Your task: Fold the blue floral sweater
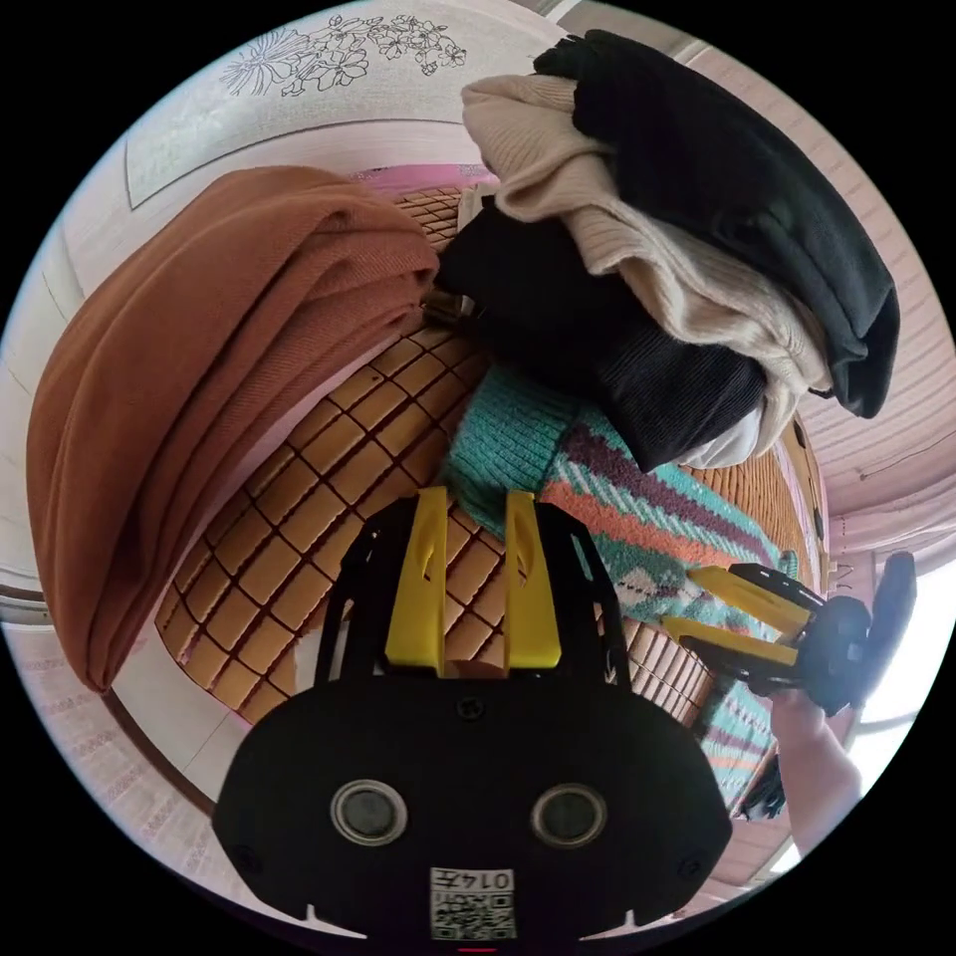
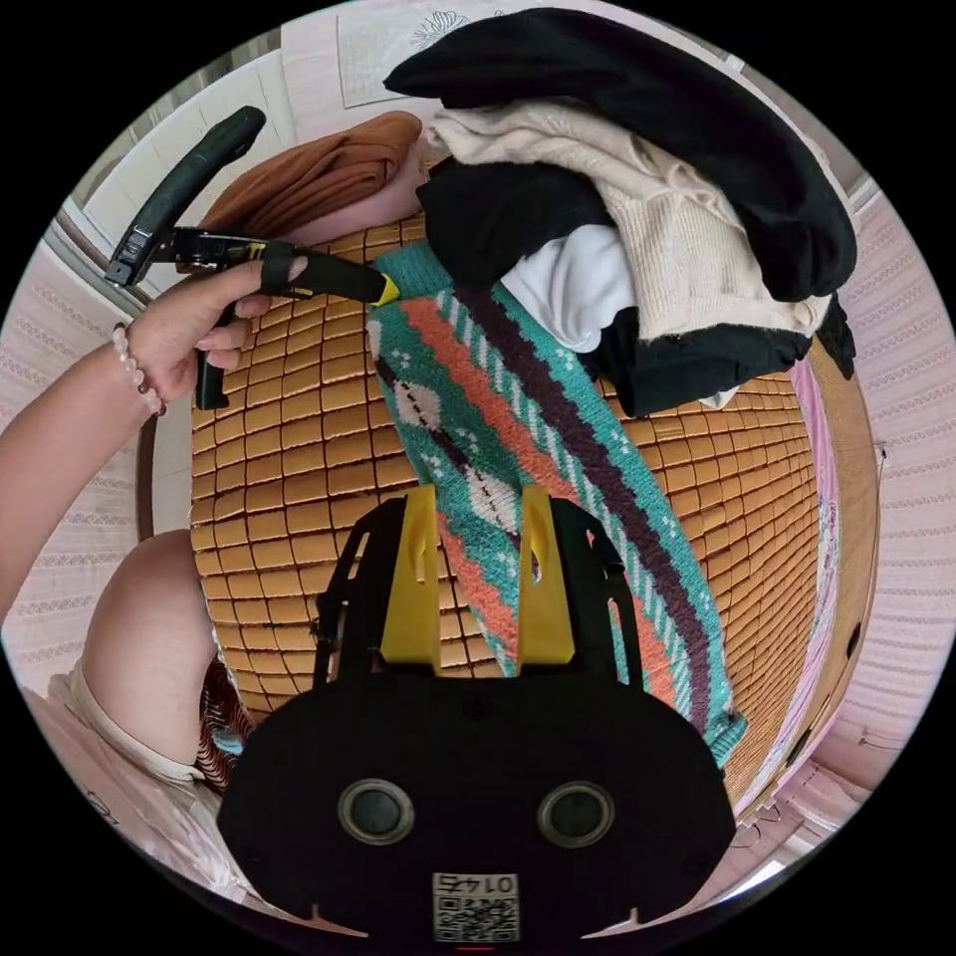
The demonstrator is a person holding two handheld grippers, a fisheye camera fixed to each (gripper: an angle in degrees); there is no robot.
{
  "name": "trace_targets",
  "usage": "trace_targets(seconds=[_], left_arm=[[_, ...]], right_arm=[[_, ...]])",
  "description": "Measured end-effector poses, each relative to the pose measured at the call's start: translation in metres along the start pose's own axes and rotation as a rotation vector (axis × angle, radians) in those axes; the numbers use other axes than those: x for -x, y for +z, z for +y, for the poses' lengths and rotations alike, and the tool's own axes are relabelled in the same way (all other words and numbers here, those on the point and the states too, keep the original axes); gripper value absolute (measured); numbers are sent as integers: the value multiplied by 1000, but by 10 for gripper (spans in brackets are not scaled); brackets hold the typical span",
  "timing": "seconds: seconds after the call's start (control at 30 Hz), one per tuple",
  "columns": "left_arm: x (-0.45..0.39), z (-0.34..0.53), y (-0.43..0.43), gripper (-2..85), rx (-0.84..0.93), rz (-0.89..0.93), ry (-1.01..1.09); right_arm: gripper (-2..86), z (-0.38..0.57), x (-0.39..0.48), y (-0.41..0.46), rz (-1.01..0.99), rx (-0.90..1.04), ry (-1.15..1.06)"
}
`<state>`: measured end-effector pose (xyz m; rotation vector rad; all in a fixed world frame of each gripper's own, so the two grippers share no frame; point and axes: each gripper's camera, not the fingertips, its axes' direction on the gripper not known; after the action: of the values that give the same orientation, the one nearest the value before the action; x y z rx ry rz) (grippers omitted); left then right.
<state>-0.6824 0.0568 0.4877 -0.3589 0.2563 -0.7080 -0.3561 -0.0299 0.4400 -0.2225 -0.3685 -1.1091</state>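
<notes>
Sweater (image 2: 518,428): we find it lying on the bamboo mat (image 2: 289,438), far end under the clothes pile (image 2: 637,199). Soft, thick knit, we judge; best gripped at its edges. Left hand-held gripper (image 1: 476,543) and right hand-held gripper (image 2: 478,543) both released, empty

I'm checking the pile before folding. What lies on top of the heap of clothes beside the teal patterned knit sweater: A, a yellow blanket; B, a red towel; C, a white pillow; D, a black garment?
D: a black garment drapes over the cream ribbed knit at the top of the heap, beside the teal patterned knit sweater.
</notes>
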Motion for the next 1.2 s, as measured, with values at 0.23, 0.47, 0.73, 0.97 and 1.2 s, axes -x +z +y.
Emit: trace_targets(seconds=[0.23, 0.47, 0.73, 0.97, 1.2], left_arm=[[-33, 66, -66, -2, -318, 234, 140], [-168, 159, -142, -5, -554, 641, 546], [-385, 289, -95, 61, -187, 1073, 1018], [-398, 369, 40, 54, 165, 659, 1025], [-450, 354, 94, 50, 233, 563, 984]], right_arm=[[27, 73, -38, -61, -70, -217, 150], [20, 232, -89, -143, -106, -560, 372], [56, 521, -126, -199, -15, -677, 887], [72, 739, -115, -159, -74, -376, 1363], [96, 810, -148, -189, -25, -486, 1412]])
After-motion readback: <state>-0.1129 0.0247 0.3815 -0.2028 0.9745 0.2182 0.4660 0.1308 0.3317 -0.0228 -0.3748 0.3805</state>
